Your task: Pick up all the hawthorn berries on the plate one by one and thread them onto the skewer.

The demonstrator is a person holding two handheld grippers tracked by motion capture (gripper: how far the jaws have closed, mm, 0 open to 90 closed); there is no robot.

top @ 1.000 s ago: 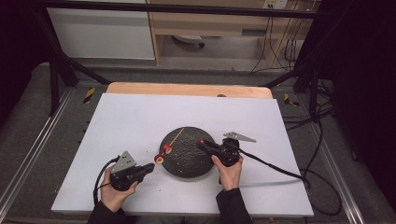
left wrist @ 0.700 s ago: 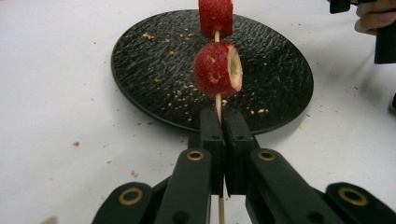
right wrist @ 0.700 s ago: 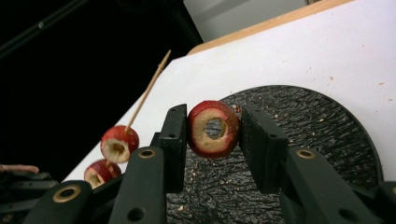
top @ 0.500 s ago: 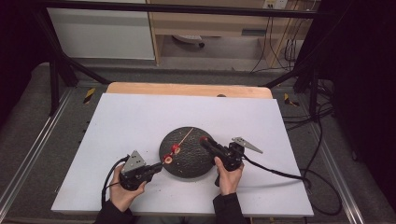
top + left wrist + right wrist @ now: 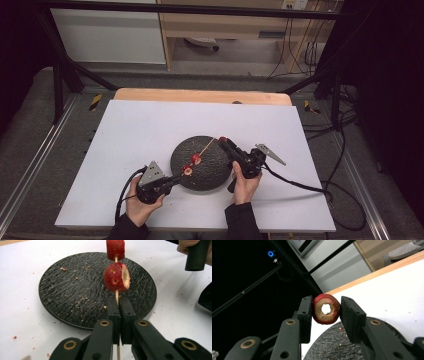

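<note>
My left gripper [image 5: 117,305] is shut on the lower end of a thin wooden skewer [image 5: 116,294]. Two red cored fruit pieces [image 5: 116,277] are threaded on the skewer, one above the other. In the high view this gripper [image 5: 176,176] sits at the near left rim of the black round plate [image 5: 207,172], and the skewer [image 5: 207,146] slants up and to the right over it. My right gripper [image 5: 326,308] is shut on a red fruit ring [image 5: 326,309] with a hole through its middle. It hovers at the plate's far right edge [image 5: 221,141], close to the skewer's tip.
The plate [image 5: 75,290] is strewn with small crumbs and lies on a white table sheet [image 5: 150,125]. A wooden board edge [image 5: 200,95] runs along the far side. Cables trail off each gripper, the right one [image 5: 300,185] across the sheet.
My left gripper has moved right with the skewer, up to the plate's rim. The right gripper has shifted slightly farther away with the fruit ring, and the skewer tip is now close to it.
</note>
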